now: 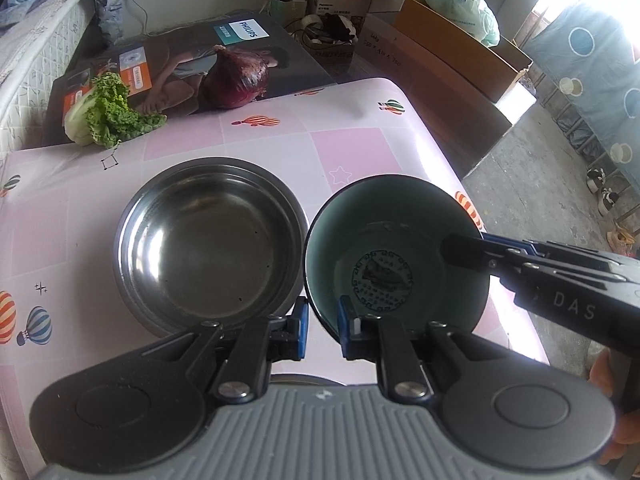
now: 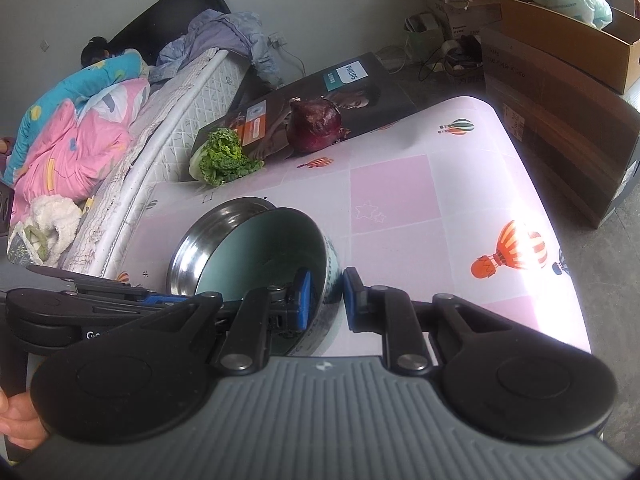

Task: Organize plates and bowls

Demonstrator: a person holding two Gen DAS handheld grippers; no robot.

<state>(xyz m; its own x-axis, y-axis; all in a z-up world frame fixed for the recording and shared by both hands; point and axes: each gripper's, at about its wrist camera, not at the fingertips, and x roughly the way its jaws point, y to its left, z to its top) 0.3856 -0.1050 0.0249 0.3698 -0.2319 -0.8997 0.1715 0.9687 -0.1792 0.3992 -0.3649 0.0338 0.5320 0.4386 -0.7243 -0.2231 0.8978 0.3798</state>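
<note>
A steel plate stack [image 1: 208, 244] sits on the pink table [image 1: 352, 152]. A teal bowl [image 1: 396, 256] with a dark print inside is tilted right beside it, its rim touching the steel rim. My left gripper [image 1: 322, 330] straddles the bowl's near rim, one finger inside and one outside, closed on it. My right gripper [image 2: 325, 300] grips the bowl's right wall [image 2: 332, 276] the same way; it shows in the left wrist view [image 1: 464, 250]. The steel plate stack [image 2: 208, 240] lies behind the bowl in the right wrist view.
A lettuce [image 1: 108, 112] and a red onion [image 1: 236, 80] lie at the table's far edge on a Philips box [image 1: 240, 32]. Cardboard boxes [image 1: 460, 52] stand to the right on the floor. A bed [image 2: 80, 140] is to the left.
</note>
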